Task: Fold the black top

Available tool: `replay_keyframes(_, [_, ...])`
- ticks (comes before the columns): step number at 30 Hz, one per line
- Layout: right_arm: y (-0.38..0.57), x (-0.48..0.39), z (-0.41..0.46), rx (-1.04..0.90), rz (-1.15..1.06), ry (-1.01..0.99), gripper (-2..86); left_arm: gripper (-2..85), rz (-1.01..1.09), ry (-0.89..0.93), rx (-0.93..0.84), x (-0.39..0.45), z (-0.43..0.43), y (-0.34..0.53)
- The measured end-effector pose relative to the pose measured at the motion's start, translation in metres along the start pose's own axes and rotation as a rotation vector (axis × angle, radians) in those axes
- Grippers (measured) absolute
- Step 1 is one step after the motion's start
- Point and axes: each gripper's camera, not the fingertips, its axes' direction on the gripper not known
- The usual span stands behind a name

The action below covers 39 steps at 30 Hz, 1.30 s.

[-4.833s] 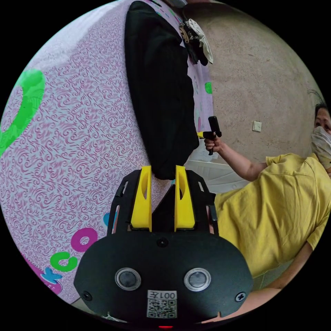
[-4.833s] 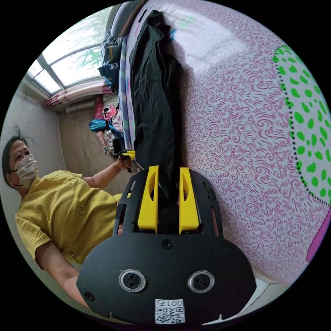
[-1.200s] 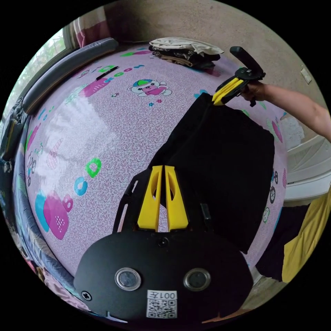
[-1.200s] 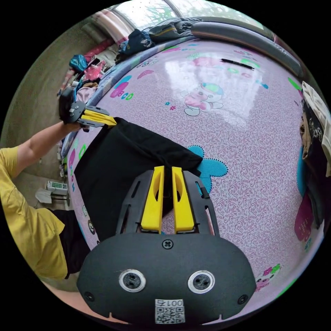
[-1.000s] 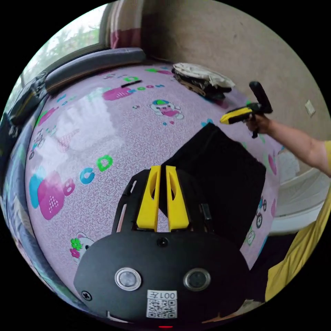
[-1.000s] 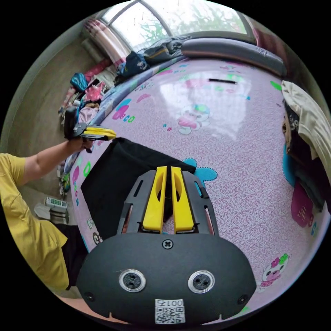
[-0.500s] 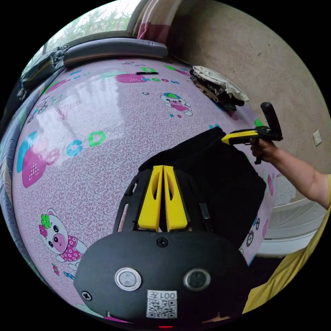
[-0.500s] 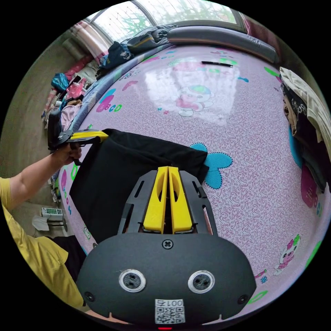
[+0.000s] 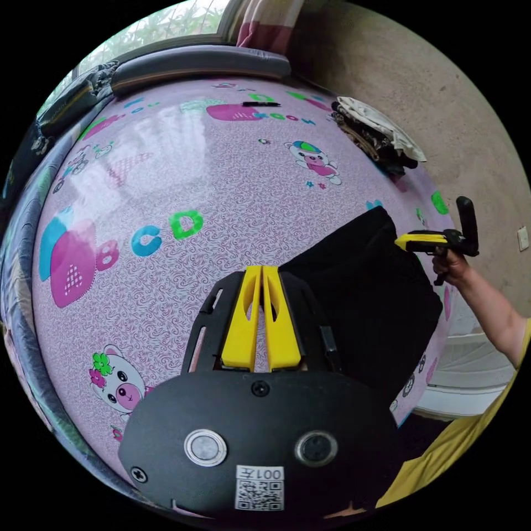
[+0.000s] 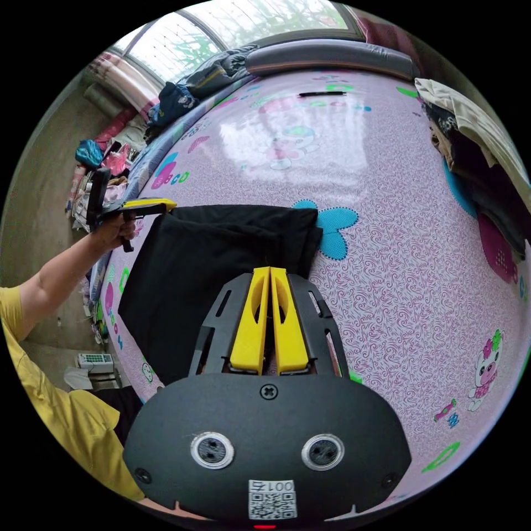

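My black top [image 9: 370,298] lies folded flat on the pink patterned bed [image 9: 166,182], at about 3 o'clock from my left tool [image 9: 261,271] in the left gripper view. That tool's yellow jaws are together on nothing. My right tool [image 10: 269,272] has its jaws together too, tips at the top's near edge. A pile of clothes [image 10: 475,149] sits at 2 o'clock.

A home bedroom: a bed [image 10: 387,232] under a pink cartoon-print cover, a window [image 10: 232,22] behind it, heaped clothes [image 10: 475,144], and curtains [image 9: 265,27].
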Motion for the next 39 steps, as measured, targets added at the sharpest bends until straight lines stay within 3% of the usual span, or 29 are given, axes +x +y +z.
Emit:
replay_keyframes(4, [0.008, 0.002, -0.015, 0.051, -0.012, -0.043, -0.1, -1.6, 0.046, 0.016, 0.036, 0.004, -0.02, 0.006])
replay_keyframes(10, [0.024, 0.003, -0.025, 0.05, -0.034, -0.136, -0.1, -1.6, 0.288, -0.091, -0.016, 0.025, -0.024, 0.009])
replay_keyframes(16, [0.007, 0.002, -0.017, 0.031, -0.078, -0.14, -0.1, -1.5, 0.417, 0.052, -0.083, 0.029, -0.016, -0.01])
replay_keyframes(23, [-0.059, -0.003, -0.018, 0.096, -0.14, -0.269, -0.1, -1.4, 0.546, 0.024, -0.184, 0.046, 0.008, 0.006])
replay_keyframes(30, [-0.165, -0.046, 0.056, -0.164, -0.271, -0.354, -0.1, -1.5, 0.579, -0.023, -0.108, 0.051, 0.019, 0.022])
replay_keyframes(39, [-0.213, -0.077, 0.128, -0.419, -0.357, -0.379, -0.2, -1.5, 0.64, -0.108, 0.006, 0.052, 0.034, 0.046])
